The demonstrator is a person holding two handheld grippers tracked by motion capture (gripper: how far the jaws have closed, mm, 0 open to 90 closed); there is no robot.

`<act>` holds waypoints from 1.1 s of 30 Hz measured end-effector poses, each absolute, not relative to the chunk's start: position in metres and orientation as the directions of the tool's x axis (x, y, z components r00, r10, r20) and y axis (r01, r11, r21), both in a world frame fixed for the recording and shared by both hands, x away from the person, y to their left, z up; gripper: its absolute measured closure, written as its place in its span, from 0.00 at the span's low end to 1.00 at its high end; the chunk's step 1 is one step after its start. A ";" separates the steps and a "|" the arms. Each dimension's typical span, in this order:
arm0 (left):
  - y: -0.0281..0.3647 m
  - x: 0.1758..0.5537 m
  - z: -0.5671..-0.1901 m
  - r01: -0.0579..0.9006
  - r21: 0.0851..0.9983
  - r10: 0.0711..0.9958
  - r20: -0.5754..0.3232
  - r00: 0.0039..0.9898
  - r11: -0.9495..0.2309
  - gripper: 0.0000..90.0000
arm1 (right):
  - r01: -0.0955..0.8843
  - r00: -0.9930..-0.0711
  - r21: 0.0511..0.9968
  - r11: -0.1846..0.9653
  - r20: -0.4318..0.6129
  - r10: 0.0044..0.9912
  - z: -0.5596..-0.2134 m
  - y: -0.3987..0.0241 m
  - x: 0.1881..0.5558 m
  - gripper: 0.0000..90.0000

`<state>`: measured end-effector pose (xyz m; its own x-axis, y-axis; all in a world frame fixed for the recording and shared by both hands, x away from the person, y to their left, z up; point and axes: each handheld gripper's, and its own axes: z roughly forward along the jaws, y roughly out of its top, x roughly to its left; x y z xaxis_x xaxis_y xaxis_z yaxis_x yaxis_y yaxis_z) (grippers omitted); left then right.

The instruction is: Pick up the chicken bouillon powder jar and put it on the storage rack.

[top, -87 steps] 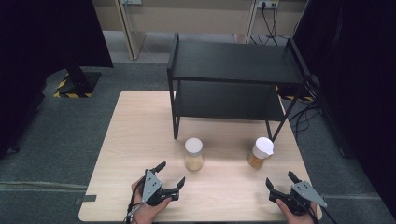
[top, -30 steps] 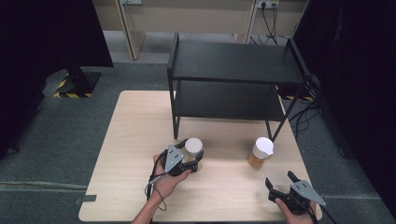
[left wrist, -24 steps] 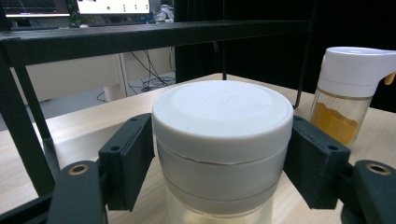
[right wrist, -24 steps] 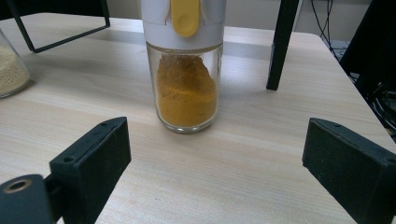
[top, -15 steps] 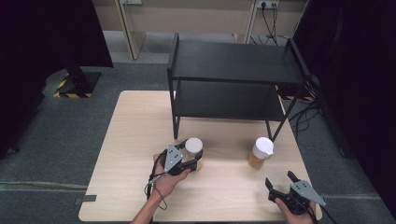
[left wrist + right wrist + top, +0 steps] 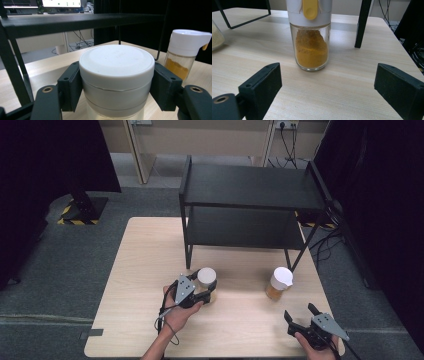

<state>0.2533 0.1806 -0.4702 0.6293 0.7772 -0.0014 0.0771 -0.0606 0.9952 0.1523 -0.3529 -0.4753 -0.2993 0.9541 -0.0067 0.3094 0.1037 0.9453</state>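
Left gripper (image 6: 207, 292) clamped tight round white-lidded jar (image 6: 206, 279), jar upright on table (image 6: 140, 270) just in front of black shelf (image 6: 250, 187)'s left leg. Spice jar (image 6: 279, 282) further right, standing free. Right gripper (image 6: 302, 316) jaws spread wide, holding nothing, near table's front right corner.

Black two-tier metal shelf rack (image 6: 250, 185) stands at far side of light wood bench (image 6: 135, 270), both tiers bare. Grey carpet floor (image 6: 75, 250) w/ yellow-black striped stand base (image 6: 80, 210) at left; cables (image 6: 330, 240) trail at right.
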 end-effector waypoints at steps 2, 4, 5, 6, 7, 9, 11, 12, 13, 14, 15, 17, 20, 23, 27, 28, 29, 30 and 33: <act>0.181 0.252 -0.469 0.070 0.996 0.779 0.003 0.627 -0.060 0.37 | 0.308 -0.300 0.945 0.107 -0.011 0.954 -0.475 -0.353 0.152 0.09; 0.182 0.248 -0.463 0.052 0.997 0.784 0.010 0.621 -0.054 0.37 | 0.307 -0.299 0.946 0.106 -0.009 0.954 -0.475 -0.353 0.152 0.09; 0.183 0.247 -0.461 0.045 0.998 0.785 0.013 0.619 -0.052 0.37 | 0.308 -0.298 0.946 0.104 -0.008 0.955 -0.475 -0.353 0.152 0.09; 0.183 0.246 -0.458 0.037 0.998 0.786 0.017 0.618 -0.051 0.37 | 0.308 -0.297 0.946 0.103 -0.007 0.955 -0.475 -0.353 0.152 0.09; 0.183 0.246 -0.458 0.037 0.998 0.786 0.017 0.618 -0.051 0.37 | 0.308 -0.297 0.946 0.103 -0.007 0.955 -0.475 -0.353 0.152 0.09; 0.184 0.244 -0.454 0.021 0.999 0.791 0.023 0.611 -0.045 0.37 | 0.307 -0.298 0.946 0.107 -0.011 0.955 -0.476 -0.352 0.152 0.09; 0.184 0.242 -0.450 0.005 0.999 0.797 0.023 0.604 -0.033 0.37 | 0.307 -0.297 0.946 0.107 -0.012 0.955 -0.475 -0.352 0.152 0.09; 0.184 0.241 -0.444 -0.012 0.999 0.800 0.033 0.599 -0.032 0.37 | 0.307 -0.297 0.946 0.108 -0.012 0.955 -0.475 -0.352 0.152 0.09; 0.183 0.240 -0.442 -0.020 0.999 0.803 0.035 0.595 -0.029 0.37 | 0.307 -0.297 0.946 0.106 -0.011 0.955 -0.476 -0.352 0.152 0.09; 0.183 0.240 -0.442 -0.020 0.999 0.803 0.035 0.595 -0.029 0.37 | 0.307 -0.297 0.946 0.106 -0.011 0.955 -0.476 -0.352 0.152 0.09; 0.183 0.240 -0.439 -0.029 0.999 0.805 0.042 0.591 -0.030 0.37 | 0.307 -0.297 0.946 0.105 -0.010 0.955 -0.476 -0.352 0.152 0.09; 0.182 0.239 -0.431 -0.047 0.999 0.811 0.045 0.583 -0.022 0.37 | 0.306 -0.296 0.946 0.105 -0.011 0.955 -0.476 -0.352 0.152 0.09; 0.181 0.238 -0.425 -0.065 0.998 0.817 0.040 0.575 -0.003 0.37 | 0.307 -0.296 0.946 0.106 -0.011 0.955 -0.476 -0.352 0.152 0.09; 0.181 0.238 -0.417 -0.086 0.996 0.821 0.046 0.569 0.004 0.37 | 0.307 -0.295 0.946 0.105 -0.010 0.955 -0.476 -0.352 0.152 0.09; 0.180 0.237 -0.410 -0.104 0.994 0.825 0.049 0.562 0.012 0.37 | 0.306 -0.295 0.946 0.106 -0.012 0.955 -0.476 -0.352 0.152 0.09; 0.179 0.237 -0.407 -0.111 0.994 0.828 0.049 0.559 0.016 0.37 | 0.307 -0.295 0.946 0.106 -0.011 0.955 -0.476 -0.352 0.152 0.09; 0.178 0.237 -0.403 -0.123 0.992 0.832 0.051 0.553 0.021 0.37 | 0.306 -0.295 0.946 0.105 -0.010 0.955 -0.476 -0.352 0.152 0.09; 0.178 0.237 -0.399 -0.132 0.991 0.833 0.055 0.551 0.022 0.37 | 0.306 -0.295 0.946 0.105 -0.011 0.955 -0.476 -0.352 0.152 0.09; 0.177 0.238 -0.395 -0.143 0.989 0.834 0.053 0.549 0.031 0.37 | 0.306 -0.295 0.946 0.106 -0.012 0.955 -0.476 -0.352 0.152 0.09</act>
